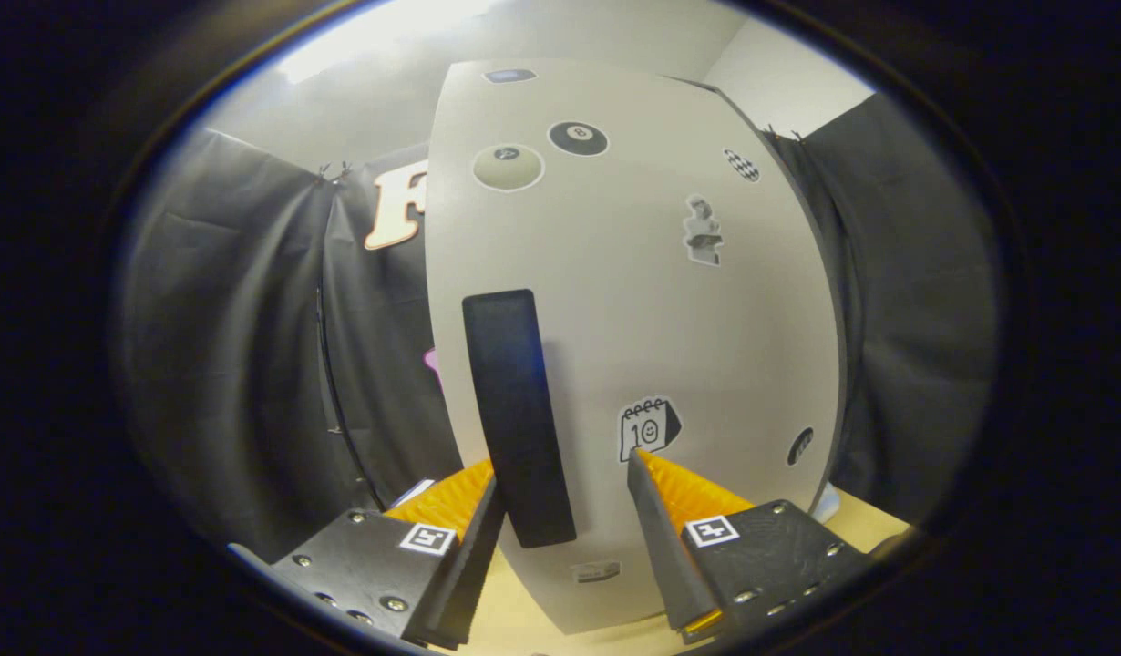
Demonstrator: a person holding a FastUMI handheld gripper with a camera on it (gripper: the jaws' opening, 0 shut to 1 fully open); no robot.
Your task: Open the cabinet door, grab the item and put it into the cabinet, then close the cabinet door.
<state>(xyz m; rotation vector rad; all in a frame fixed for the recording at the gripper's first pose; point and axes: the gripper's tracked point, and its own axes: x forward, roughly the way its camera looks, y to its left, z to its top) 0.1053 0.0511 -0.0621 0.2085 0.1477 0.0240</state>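
Between the parted jaws, the cabinet door [706,346] handle [517,419] stands upright

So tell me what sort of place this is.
Probably a staged test booth, not a real kitchen: black cloth hangs as walls, and a small white cabinet door covered in stickers stands on a bare wooden tabletop. The gripper has its jaws open around the door's black handle.

Cabinet door [633,301]: smooth matt painted board, paper-like stickers [579,138] stuck flat on it. Handle [515,415]: matt dark bar, faintly textured. Worktop [524,610]: pale wood-look, smooth. Booth wall [251,364]: matt creased cloth. Gripper [560,510] spread open around the handle, its housing matt plastic with shiny metal screws [394,603].
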